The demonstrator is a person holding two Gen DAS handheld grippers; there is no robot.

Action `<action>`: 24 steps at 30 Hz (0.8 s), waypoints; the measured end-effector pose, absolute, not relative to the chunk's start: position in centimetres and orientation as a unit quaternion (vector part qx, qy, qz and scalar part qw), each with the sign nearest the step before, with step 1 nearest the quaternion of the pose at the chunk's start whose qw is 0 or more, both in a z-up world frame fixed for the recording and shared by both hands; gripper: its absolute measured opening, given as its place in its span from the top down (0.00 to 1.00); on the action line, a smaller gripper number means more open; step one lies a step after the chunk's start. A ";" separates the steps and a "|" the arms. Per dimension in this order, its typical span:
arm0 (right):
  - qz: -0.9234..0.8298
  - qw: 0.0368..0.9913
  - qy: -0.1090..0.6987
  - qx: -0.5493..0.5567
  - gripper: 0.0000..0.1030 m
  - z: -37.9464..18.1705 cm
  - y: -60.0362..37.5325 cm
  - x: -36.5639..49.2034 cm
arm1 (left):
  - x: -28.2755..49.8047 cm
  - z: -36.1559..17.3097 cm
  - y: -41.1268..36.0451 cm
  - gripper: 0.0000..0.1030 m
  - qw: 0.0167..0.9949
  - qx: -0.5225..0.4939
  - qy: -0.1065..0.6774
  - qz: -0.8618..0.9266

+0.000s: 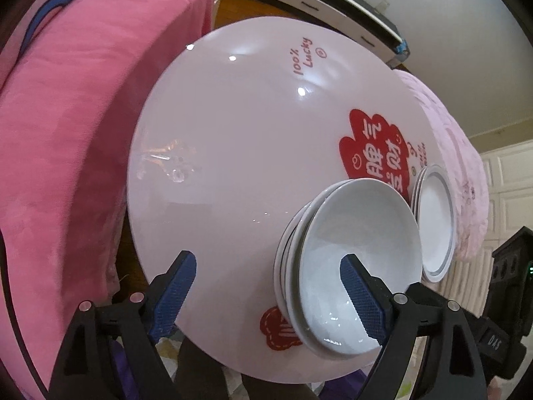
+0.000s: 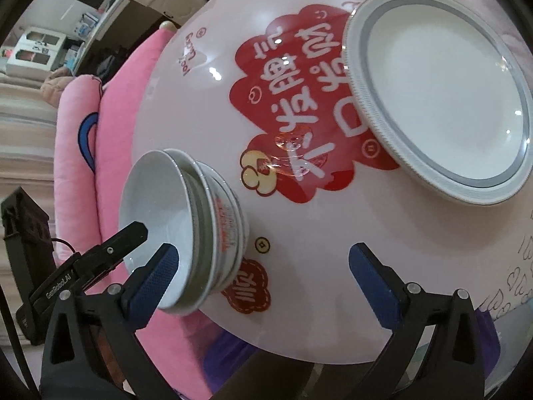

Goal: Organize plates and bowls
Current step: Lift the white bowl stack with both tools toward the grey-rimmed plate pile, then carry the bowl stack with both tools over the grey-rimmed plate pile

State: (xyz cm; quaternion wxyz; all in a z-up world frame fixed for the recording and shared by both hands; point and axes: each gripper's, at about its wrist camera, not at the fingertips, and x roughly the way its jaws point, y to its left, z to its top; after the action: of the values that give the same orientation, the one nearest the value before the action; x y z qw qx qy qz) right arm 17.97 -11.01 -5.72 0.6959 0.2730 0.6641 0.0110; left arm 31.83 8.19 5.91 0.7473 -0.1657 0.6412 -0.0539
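The left tongs (image 1: 268, 295) stand wide open and hold nothing, their right pad over the top bowl's hollow. The stacked bowls (image 1: 349, 266) lie just ahead and to the right of them. The right tongs (image 2: 263, 263) are equally open and empty, with the stacked plates (image 2: 439, 90) ahead-right on the counter (image 1: 233, 133).

On the round table (image 1: 233, 173), stacked bowls (image 1: 353, 266) sit at four o'clock, plates (image 1: 433, 223) just beyond; left gripper (image 1: 266, 286) gapes wide.
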 end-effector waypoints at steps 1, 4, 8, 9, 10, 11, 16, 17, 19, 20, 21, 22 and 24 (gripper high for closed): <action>0.017 0.694 0.664 0.279 0.00 -5.7 -11.4 17.8 | 31.6 6.4 8.3 0.18 0.748 -0.169 0.640 -0.048; 0.034 0.692 0.666 0.276 0.00 -5.4 -11.8 17.7 | 30.8 7.3 8.6 0.15 0.748 -0.180 0.638 -0.037; 0.057 0.686 0.672 0.273 0.00 -5.5 -12.2 18.4 | 29.9 7.9 8.6 0.15 0.744 -0.197 0.638 -0.024; 0.065 0.685 0.673 0.270 0.00 -5.6 -12.2 18.6 | 29.6 7.8 8.6 0.15 0.744 -0.203 0.636 -0.022; 0.074 0.685 0.674 0.265 0.00 -5.8 -12.0 19.1 | 29.5 7.7 8.6 0.15 0.743 -0.207 0.636 -0.019; 0.081 0.685 0.677 0.259 0.00 -6.0 -11.7 19.5 | 29.4 7.4 8.6 0.15 0.741 -0.210 0.638 -0.015; 0.099 0.675 0.689 0.243 0.00 -6.9 -10.6 20.9 | 29.1 5.4 8.9 0.16 0.719 -0.246 0.650 -0.010; 0.099 0.673 0.693 0.240 0.00 -7.2 -10.4 21.2 | 29.2 5.1 9.0 0.18 0.716 -0.252 0.651 -0.012; 0.101 0.667 0.699 0.239 0.00 -7.8 -10.0 21.6 | 29.6 4.3 9.1 0.22 0.710 -0.261 0.653 -0.017; 0.104 0.664 0.700 0.241 0.01 -8.1 -9.8 21.7 | 29.8 4.0 9.1 0.28 0.709 -0.264 0.654 -0.021; 0.108 0.662 0.702 0.241 0.03 -8.3 -9.5 21.9 | 30.0 3.9 9.2 0.36 0.707 -0.268 0.654 -0.025; 0.110 0.660 0.704 0.237 0.09 -8.5 -9.1 22.1 | 30.2 3.6 9.3 0.39 0.704 -0.274 0.655 -0.031; 0.115 0.653 0.711 0.233 0.20 -9.0 -8.6 22.5 | 30.5 3.2 9.3 0.52 0.698 -0.283 0.657 -0.040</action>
State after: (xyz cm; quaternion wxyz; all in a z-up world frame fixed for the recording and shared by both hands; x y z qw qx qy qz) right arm 22.45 -8.63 -9.00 0.6534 0.2331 0.7111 0.1147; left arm 30.52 9.33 3.17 0.6980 -0.2829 0.6566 -0.0401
